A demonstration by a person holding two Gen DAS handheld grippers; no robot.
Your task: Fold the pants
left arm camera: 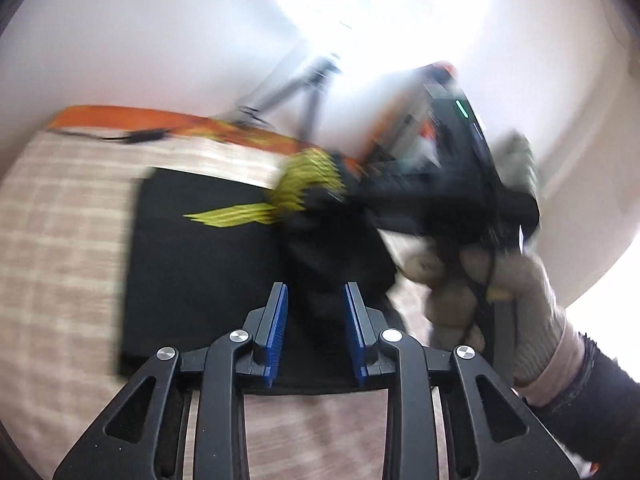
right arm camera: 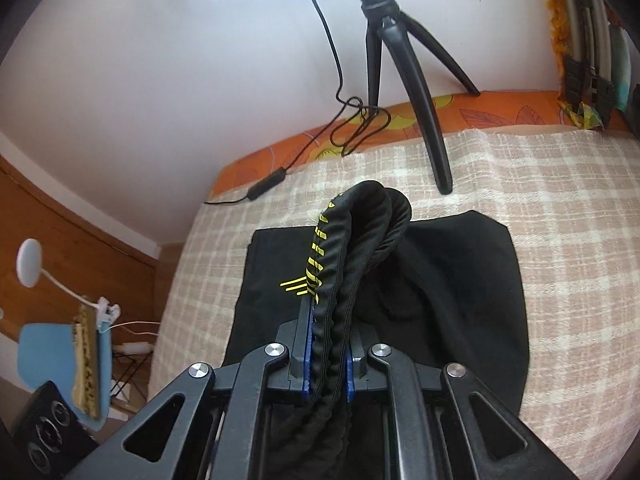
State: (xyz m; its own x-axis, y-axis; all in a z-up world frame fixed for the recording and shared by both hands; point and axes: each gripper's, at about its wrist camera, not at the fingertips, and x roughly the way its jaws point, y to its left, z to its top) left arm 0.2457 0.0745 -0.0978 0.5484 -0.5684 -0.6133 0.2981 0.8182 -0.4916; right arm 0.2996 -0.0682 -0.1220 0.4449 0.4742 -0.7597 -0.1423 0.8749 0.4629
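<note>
Pants (right arm camera: pixel 420 280), black with yellow markings, lie partly folded on the bed (right arm camera: pixel 560 240), and I have their ribbed elastic waistband (right arm camera: pixel 340 300) clamped in my right gripper (right arm camera: pixel 327 356): the blue pads press on it from both sides, and the band arches up and away from the jaws before dropping back onto the rest of the cloth. Through my left wrist camera the left gripper (left arm camera: pixel 316 332) hangs released just above the near edge of the black fabric (left arm camera: pixel 200 280), its blue pads (left arm camera: pixel 276 332) standing apart with nothing pinched between them, though dark cloth lies beneath the gap. That view is badly smeared by motion, so I can make out little fine detail. To its right I see the other hand (left arm camera: pixel 480 280) in a pale knitted glove, wrapped round the handle of the right gripper, with a dark sleeve (left arm camera: pixel 600 392) behind it and a bunch of lifted black cloth with yellow stripes (left arm camera: pixel 308 188) near that gripper's tip. Beyond the pants the checked beige blanket covers the bed, with an orange patterned sheet (right arm camera: pixel 500 108) showing along the far edge. A small black tripod (right arm camera: pixel 404 60) stands there, one leg planted on the blanket just past the pants, and a black cable (right arm camera: pixel 340 92) trails beside it down the white wall (right arm camera: pixel 160 100). I see no containers in either view.
</note>
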